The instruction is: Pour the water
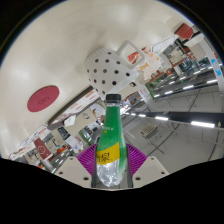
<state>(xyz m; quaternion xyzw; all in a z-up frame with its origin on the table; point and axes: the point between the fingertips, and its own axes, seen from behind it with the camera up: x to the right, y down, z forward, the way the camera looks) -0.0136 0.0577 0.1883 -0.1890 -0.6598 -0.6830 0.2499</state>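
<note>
A hand-held gripper (110, 165) is raised high, its camera tilted up towards a ceiling. Between its two fingers stands a clear plastic bottle (111, 148) with a green and yellow label and a dark cap (113, 98). The bottle is roughly upright and leans a little. The purple pads (86, 155) sit against the bottle's lower body on both sides with no gap showing, so the jaws appear clamped on it. No counter or table shows beneath the bottle, so it seems to hang in the air, carried by the grip alone.

Behind the bottle, a white dotted ceiling fixture (110, 68) hangs overhead, a red round sign (43, 98) sits off to one side, and long strip lights (185, 122) run across the ceiling.

Judging by this, the bottle has been lifted and is being carried; pouring has not begun. No cup or glass is visible, and the cap looks on. The next move would call for finding a receiving vessel, bringing the bottle's mouth over it, and tipping slowly.
</note>
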